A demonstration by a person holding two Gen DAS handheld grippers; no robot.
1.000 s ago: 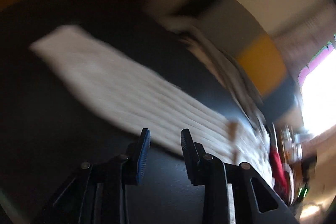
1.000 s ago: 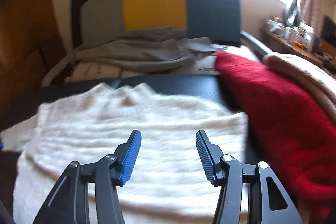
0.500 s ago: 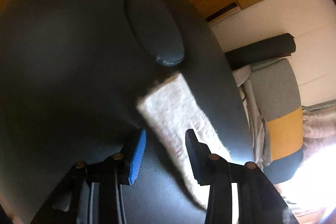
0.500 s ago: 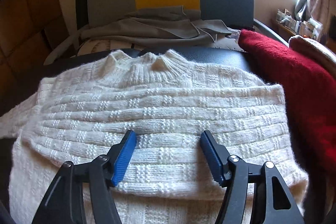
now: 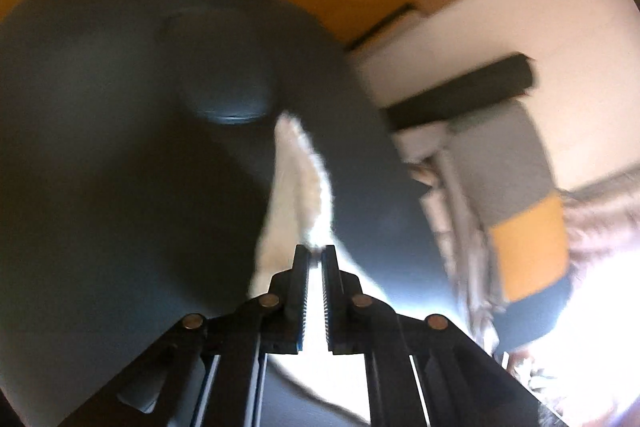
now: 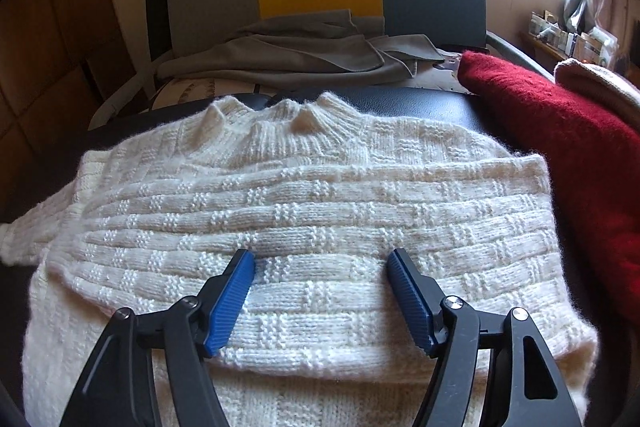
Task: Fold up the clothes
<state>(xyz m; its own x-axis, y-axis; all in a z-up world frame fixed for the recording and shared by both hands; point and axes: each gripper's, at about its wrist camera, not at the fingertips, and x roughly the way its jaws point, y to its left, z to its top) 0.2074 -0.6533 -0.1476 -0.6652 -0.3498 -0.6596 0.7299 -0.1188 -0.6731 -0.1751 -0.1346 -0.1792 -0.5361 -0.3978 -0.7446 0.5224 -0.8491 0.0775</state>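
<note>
The left gripper [image 5: 315,255] is shown with its jaws drawn almost together on the sleeve [image 5: 298,187] of the cream knitted sweater [image 6: 304,223]; the pinched cloth is seen at the fingertips in the lower centre of the left wrist frame. From there the sleeve runs up the frame to its cuff near the centre, so that its long axis is aligned with the fingers, over the dark padded surface [image 5: 120,147]. That frame is blurred, and how much cloth is held cannot be told. In the right wrist frame the body of the sweater is spread flat across the middle, collar toward the top, right side already folded in, and the left sleeve trails off at the left edge. The right gripper [image 6: 320,287] is held low over the lower centre of the body, jaws wide apart, nothing between them. A red garment [image 6: 560,131] lies at the right edge, touching the sweater. The sleeve fold is judged to fall to the left hand, across the body toward the right of that frame.
</note>
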